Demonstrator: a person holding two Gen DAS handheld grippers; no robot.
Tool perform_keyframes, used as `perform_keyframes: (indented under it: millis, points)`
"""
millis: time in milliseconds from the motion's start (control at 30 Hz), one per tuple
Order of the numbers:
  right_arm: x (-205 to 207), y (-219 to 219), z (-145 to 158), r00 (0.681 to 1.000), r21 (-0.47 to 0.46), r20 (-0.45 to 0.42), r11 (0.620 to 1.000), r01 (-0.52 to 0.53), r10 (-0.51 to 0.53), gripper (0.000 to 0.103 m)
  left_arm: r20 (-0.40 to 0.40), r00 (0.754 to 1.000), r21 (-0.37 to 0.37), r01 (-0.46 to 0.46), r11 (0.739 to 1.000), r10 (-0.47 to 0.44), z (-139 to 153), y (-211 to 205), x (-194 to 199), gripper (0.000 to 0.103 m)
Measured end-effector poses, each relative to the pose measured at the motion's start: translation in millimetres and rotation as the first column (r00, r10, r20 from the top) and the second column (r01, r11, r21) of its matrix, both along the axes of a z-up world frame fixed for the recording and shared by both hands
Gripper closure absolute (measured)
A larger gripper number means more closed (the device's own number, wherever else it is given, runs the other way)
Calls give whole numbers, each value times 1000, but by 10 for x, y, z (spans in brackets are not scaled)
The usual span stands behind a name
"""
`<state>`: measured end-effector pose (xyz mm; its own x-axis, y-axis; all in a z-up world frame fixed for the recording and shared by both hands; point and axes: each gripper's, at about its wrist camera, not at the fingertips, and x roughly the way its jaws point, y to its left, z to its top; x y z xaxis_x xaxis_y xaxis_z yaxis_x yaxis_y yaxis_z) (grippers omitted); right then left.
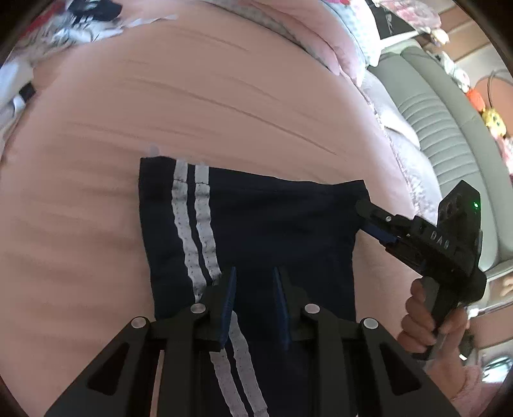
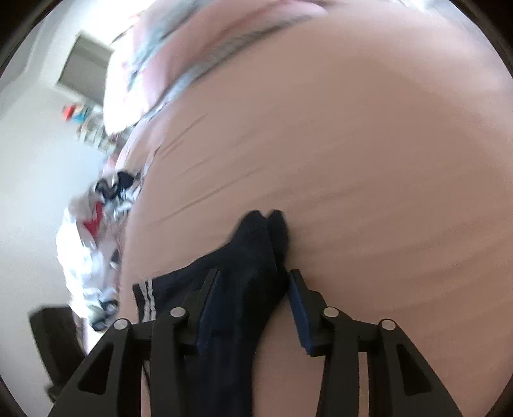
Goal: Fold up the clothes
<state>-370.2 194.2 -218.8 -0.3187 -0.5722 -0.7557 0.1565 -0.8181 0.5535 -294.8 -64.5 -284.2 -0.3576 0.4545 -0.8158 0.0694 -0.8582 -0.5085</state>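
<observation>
Navy shorts with two white side stripes (image 1: 256, 224) lie spread on a pink bed sheet (image 1: 192, 112). My left gripper (image 1: 255, 276) hovers over their near part, its blue pads apart. The stripes run on flat underneath its left finger (image 1: 231, 298). My right gripper (image 1: 368, 218), held by a hand (image 1: 420, 317), is at the shorts' far right corner. In the right wrist view a raised ridge of the navy shorts (image 2: 253, 256) fills the gap in my right gripper (image 2: 253, 279), and the cloth corner reaches past the tips. The stripes (image 2: 147, 298) show at the left.
A pile of white, black and red clothes (image 1: 73, 29) lies at the sheet's far left, also seen as a blurred pile (image 2: 96, 231). Pink bedding and pillows (image 1: 320, 41) line the far edge. A grey padded headboard (image 1: 449, 128) stands at the right.
</observation>
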Motion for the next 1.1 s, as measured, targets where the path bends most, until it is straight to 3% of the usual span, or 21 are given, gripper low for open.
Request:
perform_keyframes:
  millis: [67,200,300,400,633,733,833,1100]
  points:
    - [39,-169,69,998,47,-40,998,-51,53,71,3,1000,-3,-3,1000,3,-9,-4,-3,82]
    - [139,-471,136,987,81,-68,987,-140,146,70,4,1000,-16,-1,1000,1,-14,25,-24,81]
    - [209,-728,13,968,130,-30,962,-242,248,70,2,1000,-34,10,999,-10,-25,79,-40,81]
    - [246,-800,-21,961,165,-42,950,-264,274,69,1,1000,-39,14,999,-14,-36,112,-49,81]
    - [193,-426,241,974,-69,-76,973,-220,215,68,1,1000,-28,29,999,-29,-17,-74,-47,81]
    - [62,-133,261,993,-145,-73,984,-101,91,62,3,999,-28,32,999,-32,-12,-98,-53,81]
    - [-124,-1,125,999,-108,-32,994,-4,0,62,3,999,-26,33,999,-33,-27,-86,-82,81]
    - [-189,139,12,993,49,-17,992,116,-115,62,5,999,-20,37,999,-37,-90,-34,-80,81]
